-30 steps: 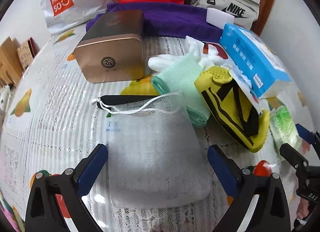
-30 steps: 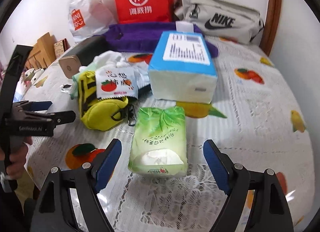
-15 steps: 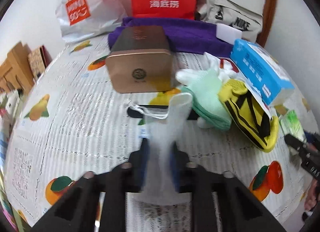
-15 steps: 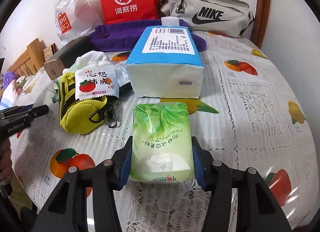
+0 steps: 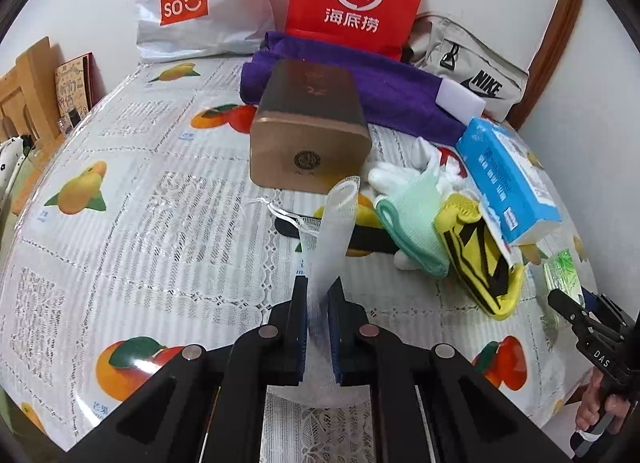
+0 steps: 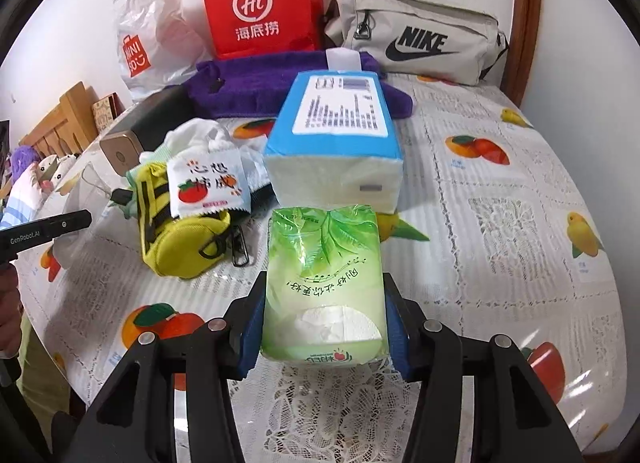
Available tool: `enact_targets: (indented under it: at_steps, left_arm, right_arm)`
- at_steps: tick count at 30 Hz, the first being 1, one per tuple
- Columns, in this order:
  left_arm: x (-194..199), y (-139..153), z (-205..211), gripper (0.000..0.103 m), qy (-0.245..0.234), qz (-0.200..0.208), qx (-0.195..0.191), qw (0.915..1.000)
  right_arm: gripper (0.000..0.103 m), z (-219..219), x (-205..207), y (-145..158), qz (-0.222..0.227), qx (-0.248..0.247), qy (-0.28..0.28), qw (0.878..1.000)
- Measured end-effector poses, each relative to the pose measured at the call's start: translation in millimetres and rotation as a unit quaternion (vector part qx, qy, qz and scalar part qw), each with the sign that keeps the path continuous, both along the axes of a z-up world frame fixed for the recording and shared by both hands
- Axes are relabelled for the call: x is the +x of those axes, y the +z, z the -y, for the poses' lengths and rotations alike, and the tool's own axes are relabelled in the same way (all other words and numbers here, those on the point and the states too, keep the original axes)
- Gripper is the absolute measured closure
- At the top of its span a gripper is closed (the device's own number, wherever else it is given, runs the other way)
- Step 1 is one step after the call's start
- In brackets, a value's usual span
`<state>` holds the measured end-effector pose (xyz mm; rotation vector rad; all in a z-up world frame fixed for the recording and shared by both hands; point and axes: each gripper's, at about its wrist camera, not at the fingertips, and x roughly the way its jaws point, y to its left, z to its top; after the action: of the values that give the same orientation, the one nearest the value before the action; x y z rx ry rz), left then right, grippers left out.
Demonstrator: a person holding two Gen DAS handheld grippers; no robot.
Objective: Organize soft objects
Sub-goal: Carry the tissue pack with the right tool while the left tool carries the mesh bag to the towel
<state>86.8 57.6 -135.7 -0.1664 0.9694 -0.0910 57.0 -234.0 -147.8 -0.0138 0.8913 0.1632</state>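
My left gripper [image 5: 318,295] is shut on a white mesh drawstring bag [image 5: 334,223], which is pinched into a folded strip and raised off the table. My right gripper [image 6: 324,295] is shut on a green tissue pack [image 6: 322,279] and holds it just above the tablecloth. A yellow pouch with black stripes [image 5: 480,259] [image 6: 180,235], a mint green cloth [image 5: 412,223] and white gloves [image 5: 424,167] lie in a pile between the two grippers. A white snack packet [image 6: 208,183] rests on the pouch.
A gold tin box [image 5: 310,127] stands behind the mesh bag. A blue tissue box [image 6: 340,143], a purple towel [image 5: 360,79], a red paper bag [image 6: 260,3], a white Miniso bag [image 5: 192,3] and a grey Nike bag [image 6: 416,39] sit further back.
Both grippers closed: the left one pinched the flat mesh bag and lifted it, the right one closed on the green tissue pack and raised it slightly.
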Motion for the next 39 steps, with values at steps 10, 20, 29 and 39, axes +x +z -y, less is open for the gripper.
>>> enact_targets:
  at_steps: [10, 20, 29, 39]
  left_arm:
    - [5.4, 34.1, -9.1, 0.094, 0.005, 0.026, -0.014, 0.9996]
    - [20.9, 59.2, -10.9, 0.094, -0.006, 0.044, -0.021, 0.9988]
    - [38.3, 79.1, -14.8, 0.094, 0.0, 0.055, -0.025, 0.9981]
    - [62.8, 82.8, -14.0, 0.094, 0.006, 0.052, -0.031, 0.9982]
  right_arm:
    - [0.052, -7.3, 7.2, 33.3, 0.021, 0.005, 0.016, 1.0]
    - [0.052, -11.1, 29.3, 63.6, 0.042, 0.017, 0.028, 0.999]
    - [0.052, -11.0, 54.0, 79.9, 0.05, 0.021, 0.033, 0.998]
    - [0.052, -8.2, 79.4, 87.0, 0.051, 0.016, 0.037, 0.998]
